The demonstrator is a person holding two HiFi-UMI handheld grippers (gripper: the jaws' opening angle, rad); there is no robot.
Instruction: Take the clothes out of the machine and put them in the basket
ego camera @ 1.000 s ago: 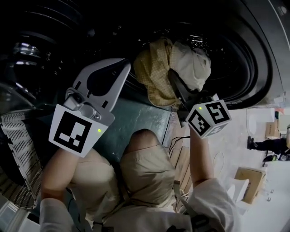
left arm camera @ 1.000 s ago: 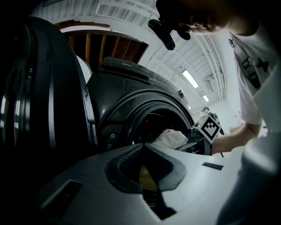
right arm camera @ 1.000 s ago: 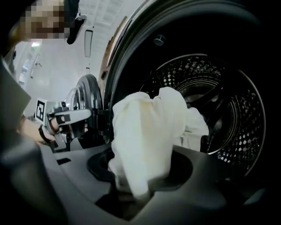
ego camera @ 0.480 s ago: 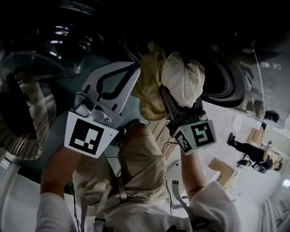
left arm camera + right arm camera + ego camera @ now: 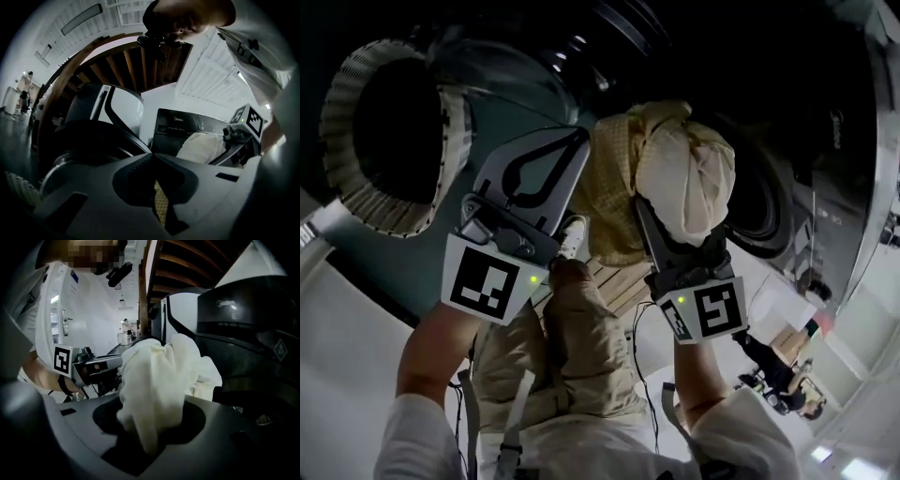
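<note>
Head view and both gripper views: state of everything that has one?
Left gripper, shut on the checked cloth.
Right gripper, shut on the cream cloth.
Checked cloth, hanging in the air from the left gripper.
Cream cloth, bunched, held up beside the checked cloth.
Washing machine, front opening uncovered.
Basket, inside too dark to tell.

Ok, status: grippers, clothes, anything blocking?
Right gripper shut on cream cloth. Left gripper jaws together, tips at yellow cloth. Both aloft, not in basket; nothing blocking.
</note>
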